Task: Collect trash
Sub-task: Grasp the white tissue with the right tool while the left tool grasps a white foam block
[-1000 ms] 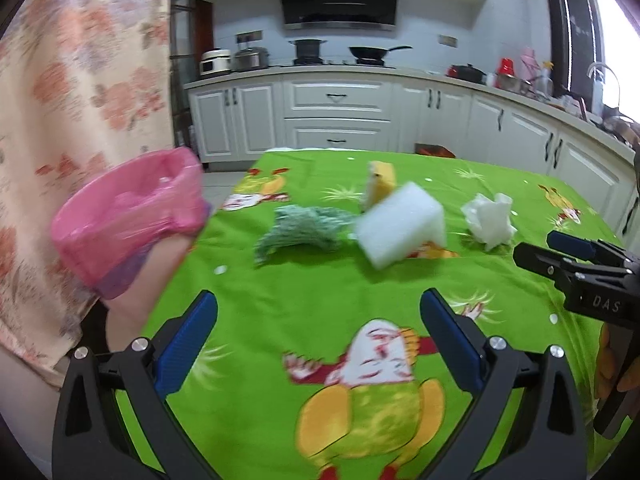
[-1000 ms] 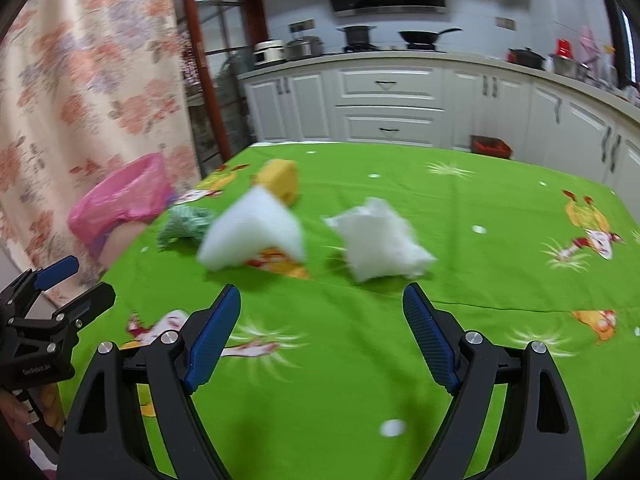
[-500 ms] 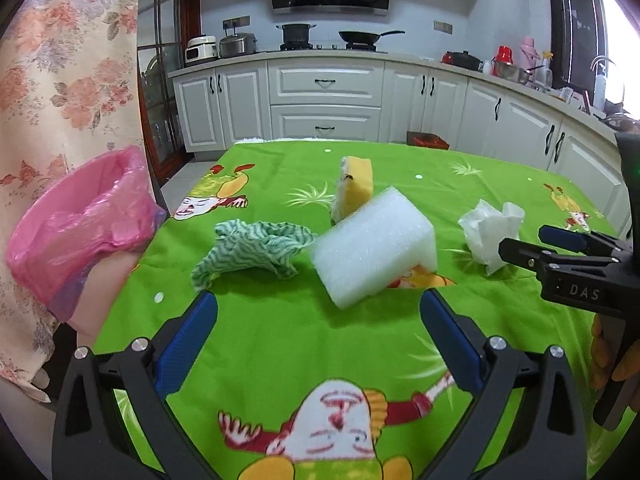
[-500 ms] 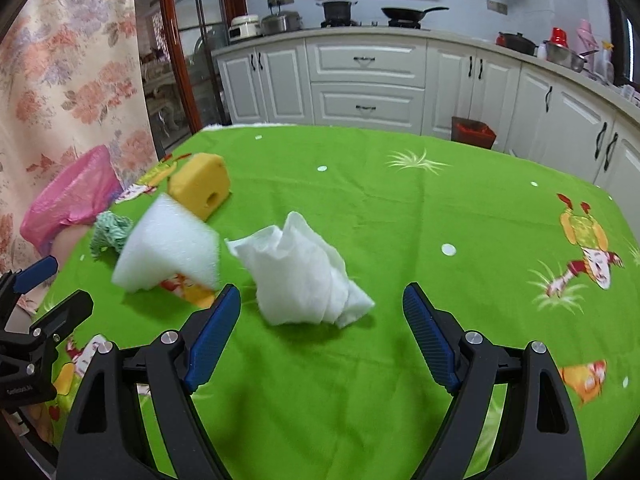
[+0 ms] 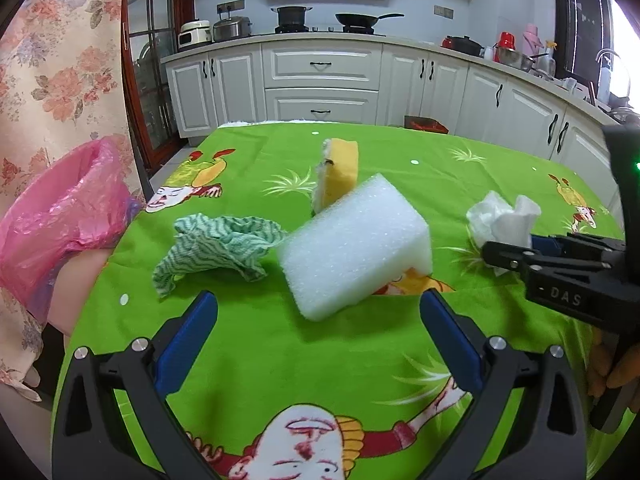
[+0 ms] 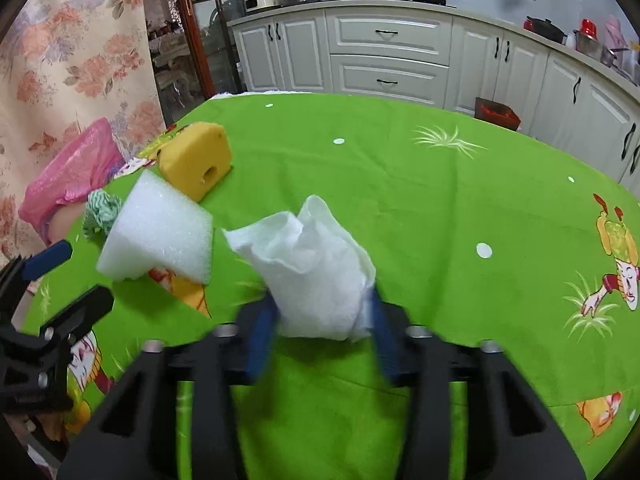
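Note:
A crumpled white tissue [image 6: 316,276] lies on the green tablecloth [image 6: 440,208]. My right gripper [image 6: 320,320] has its blue fingers closed against the tissue's two sides. The tissue also shows in the left wrist view [image 5: 502,216], with the right gripper [image 5: 516,254] at it. A white foam block [image 5: 356,246] sits just ahead of my open, empty left gripper [image 5: 318,320]. A green-striped rag [image 5: 216,248] lies left of the block, and a yellow sponge [image 5: 338,172] stands behind it. A pink bin bag [image 5: 60,220] hangs at the table's left edge.
White kitchen cabinets [image 5: 320,76] and a counter with pots stand beyond the table's far edge. A floral curtain [image 5: 52,60] hangs on the left behind the bin bag. The left gripper shows at the left of the right wrist view [image 6: 52,296].
Both grippers have moved forward over the table. The right gripper's fingers have closed from wide open onto the white tissue. The left gripper stays open and is nearer the foam block.

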Tool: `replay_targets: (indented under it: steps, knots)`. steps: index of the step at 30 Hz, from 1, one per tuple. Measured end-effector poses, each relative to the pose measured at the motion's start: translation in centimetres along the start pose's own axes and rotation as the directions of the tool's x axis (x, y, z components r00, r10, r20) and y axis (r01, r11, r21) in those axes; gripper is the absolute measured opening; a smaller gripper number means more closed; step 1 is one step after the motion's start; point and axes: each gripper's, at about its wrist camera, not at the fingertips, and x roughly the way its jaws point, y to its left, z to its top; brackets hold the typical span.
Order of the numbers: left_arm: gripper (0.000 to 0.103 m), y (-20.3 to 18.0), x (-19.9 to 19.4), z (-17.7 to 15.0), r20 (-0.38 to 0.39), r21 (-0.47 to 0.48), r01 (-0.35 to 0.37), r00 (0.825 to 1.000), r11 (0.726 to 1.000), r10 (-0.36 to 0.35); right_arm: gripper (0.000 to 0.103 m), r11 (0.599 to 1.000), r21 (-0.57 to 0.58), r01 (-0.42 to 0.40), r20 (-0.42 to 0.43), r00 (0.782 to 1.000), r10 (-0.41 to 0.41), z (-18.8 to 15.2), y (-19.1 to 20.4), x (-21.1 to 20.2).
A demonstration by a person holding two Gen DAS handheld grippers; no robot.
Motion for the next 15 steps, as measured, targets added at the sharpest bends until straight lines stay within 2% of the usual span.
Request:
replay_targets:
  steps: [2, 6, 11, 15]
  knots:
    - [0.098, -0.3, 0.4, 0.2, -0.005, -0.016, 0.003, 1.000, 1.000, -0.003, 0.029, 1.000, 0.006, 0.003, 0.022, 1.000, -0.003, -0.3, -0.3, -0.7]
    - [0.098, -1.2, 0.9, 0.9, -0.002, -0.024, 0.009, 1.000, 1.000, -0.009, 0.028, 0.999, 0.033, 0.021, 0.045, 0.999, -0.022, -1.2, -1.3, -1.9]
    - [0.098, -2.8, 1.7, 1.8, 0.009, 0.011, 0.001, 1.000, 1.000, -0.001, 0.028, 0.998, 0.053, 0.016, 0.060, 0.998, -0.019, -2.2, -1.6, -2.9]
    - [0.098, -3.0, 2.4, 2.6, 0.002, -0.022, 0.005, 1.000, 1.000, -0.005, 0.028, 0.997, 0.079, 0.007, 0.067, 0.998, -0.012, -2.6, -1.9, -3.3]
